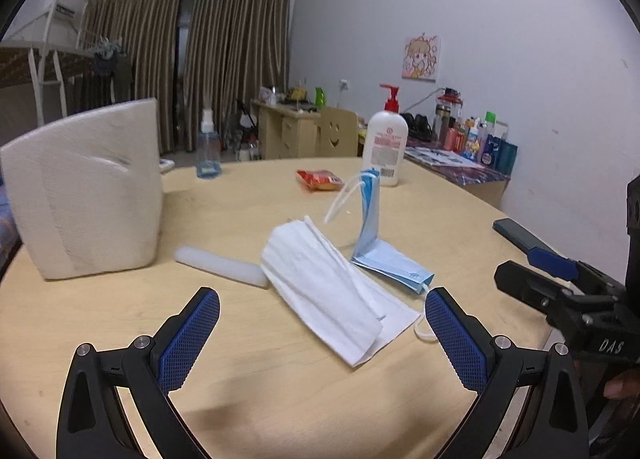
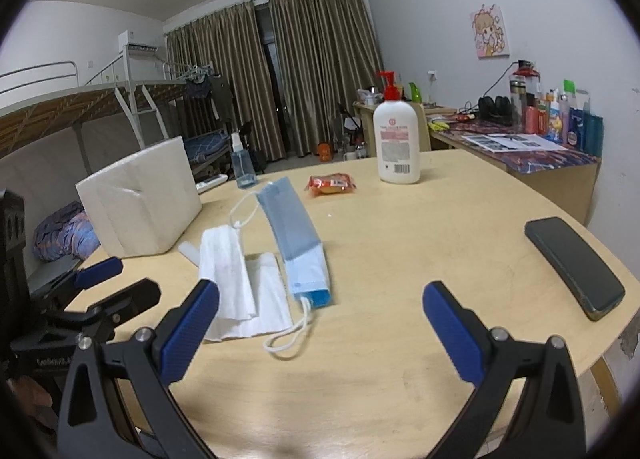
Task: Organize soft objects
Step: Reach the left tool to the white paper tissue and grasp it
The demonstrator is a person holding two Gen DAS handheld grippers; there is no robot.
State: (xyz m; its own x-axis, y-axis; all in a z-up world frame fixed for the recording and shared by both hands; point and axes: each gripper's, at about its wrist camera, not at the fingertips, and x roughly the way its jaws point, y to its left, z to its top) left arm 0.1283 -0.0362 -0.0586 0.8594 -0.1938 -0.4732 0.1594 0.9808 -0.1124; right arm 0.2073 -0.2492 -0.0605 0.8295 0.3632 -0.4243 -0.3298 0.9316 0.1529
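Observation:
A white folded face mask [image 1: 332, 291] lies on the wooden table [image 1: 248, 387]; it also shows in the right wrist view [image 2: 240, 291]. A blue folded mask [image 1: 384, 255] lies just right of it, one half standing upright, its ear loop free; it also shows in the right wrist view [image 2: 296, 243]. My left gripper [image 1: 322, 339] is open, low over the table, with the near end of the white mask between its fingers. My right gripper [image 2: 320, 335] is open and empty, just in front of the blue mask's loop.
A white tissue pack [image 1: 88, 191] stands at the left with a translucent tube [image 1: 222, 265] beside it. A lotion pump bottle [image 2: 396, 139], a red snack packet [image 2: 331, 183] and a spray bottle [image 2: 242, 165] stand farther back. A black phone [image 2: 576, 267] lies at the right edge.

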